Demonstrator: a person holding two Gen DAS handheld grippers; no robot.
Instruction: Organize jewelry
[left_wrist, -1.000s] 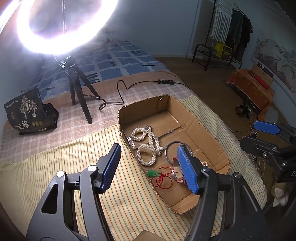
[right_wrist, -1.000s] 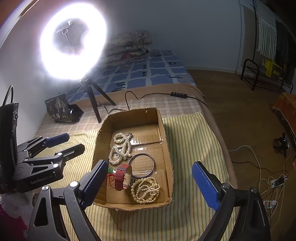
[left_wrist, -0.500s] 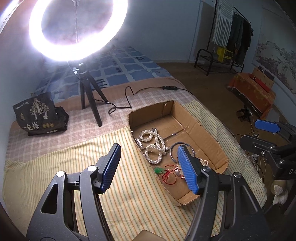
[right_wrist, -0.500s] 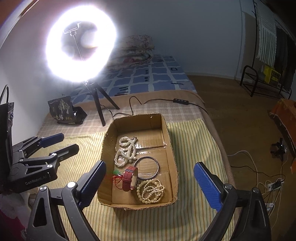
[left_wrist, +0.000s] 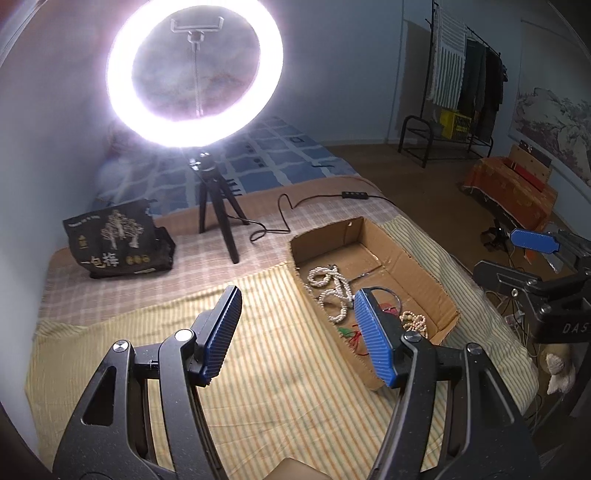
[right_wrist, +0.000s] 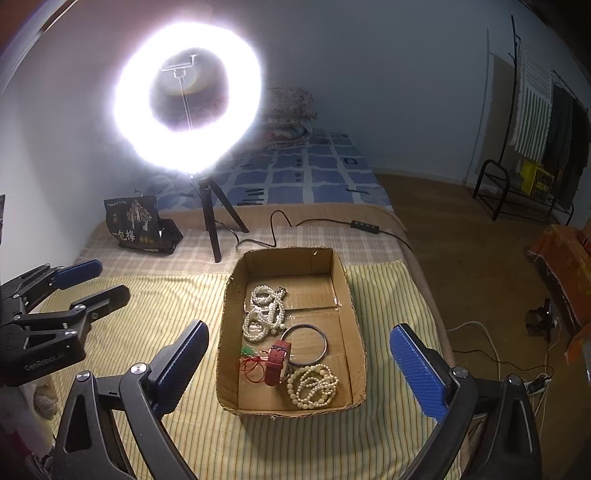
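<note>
A shallow cardboard box (right_wrist: 351, 302) lies on the striped cloth and holds jewelry: a white pearl necklace (right_wrist: 264, 314), a metal bangle (right_wrist: 317, 334), a red watch (right_wrist: 277, 362), a red string with a green bead (right_wrist: 249, 356) and a cream bead bracelet (right_wrist: 314, 384). The box also shows in the left wrist view (left_wrist: 410, 258), with the pearls (left_wrist: 332, 291). My right gripper (right_wrist: 306, 365) is open and empty, above the box's near end. My left gripper (left_wrist: 295, 328) is open and empty, left of the box; it also shows in the right wrist view (right_wrist: 86, 284).
A lit ring light on a tripod (right_wrist: 212, 221) stands behind the box, its cable (right_wrist: 332, 223) trailing right. A black printed bag (right_wrist: 138, 229) sits at the back left. The bed's edge drops to the floor at right, with cables (right_wrist: 491, 350) there.
Both grippers have pulled back and up from the box, so it looks smaller and farther. The left view has swung left. The jewelry has not moved.
</note>
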